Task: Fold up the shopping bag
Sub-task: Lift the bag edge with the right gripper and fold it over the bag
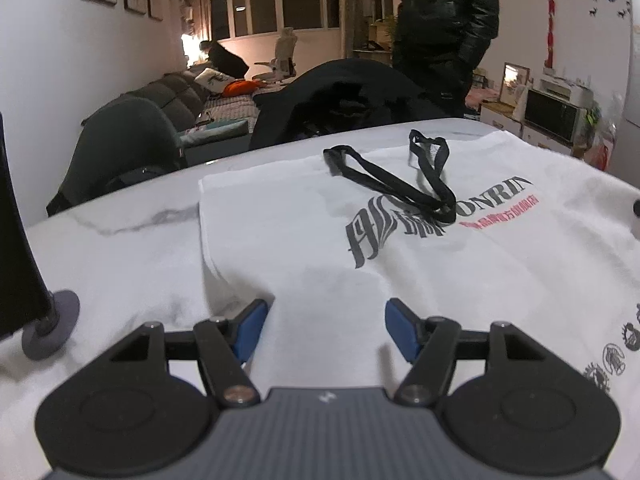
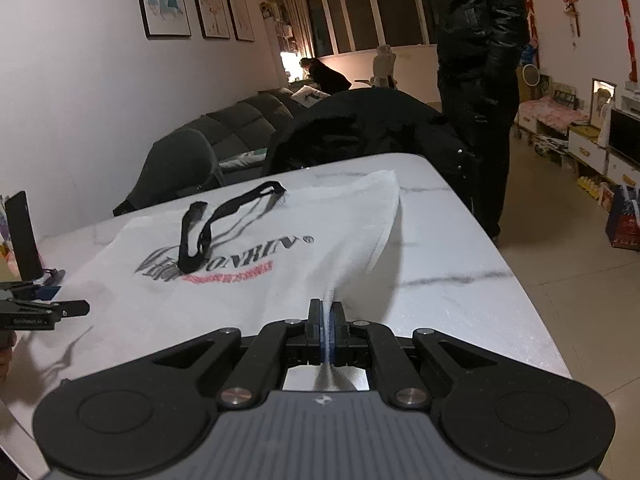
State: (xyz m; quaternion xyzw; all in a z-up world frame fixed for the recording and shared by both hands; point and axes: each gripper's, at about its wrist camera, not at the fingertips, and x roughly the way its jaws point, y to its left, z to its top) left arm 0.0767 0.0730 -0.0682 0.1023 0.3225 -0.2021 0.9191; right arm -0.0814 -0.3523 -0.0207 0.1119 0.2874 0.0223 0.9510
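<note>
Left wrist view: my left gripper (image 1: 326,330) gaped wide at lower centre, gripping nothing; shopping bag (image 1: 440,264) lay spread on table (image 1: 120,248), handles (image 1: 400,176) atop print.
Right wrist view: my right gripper (image 2: 327,330) was clamped on bag's near edge, lifted into ridge. No finished fold visible.

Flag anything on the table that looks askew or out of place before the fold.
The black handles lie looped and crossed on top of the white shopping bag, covering its printed logo, not laid straight. The right gripper pinches one edge, lifting it into a ridge. The left gripper is open.
</note>
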